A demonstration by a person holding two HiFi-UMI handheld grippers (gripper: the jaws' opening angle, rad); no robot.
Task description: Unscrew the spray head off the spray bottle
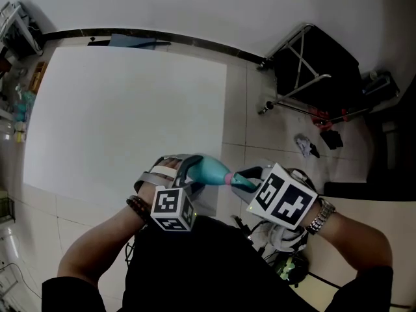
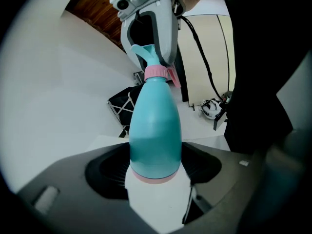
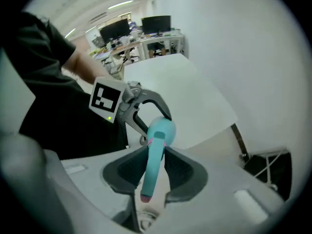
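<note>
Up in the air, the teal plastic spray bottle (image 1: 209, 169) lies sideways, its fat end squeezed by the left gripper (image 2: 155, 172) and its thin teal spray head (image 3: 155, 150) pinched by the right gripper (image 3: 151, 172).

Teal bottle (image 1: 209, 169) with pink base band and pink collar is lying about level in mid-air, near centre, neck pointing right. Teal head (image 1: 239, 179) is sitting on the neck, not off yet.
</note>
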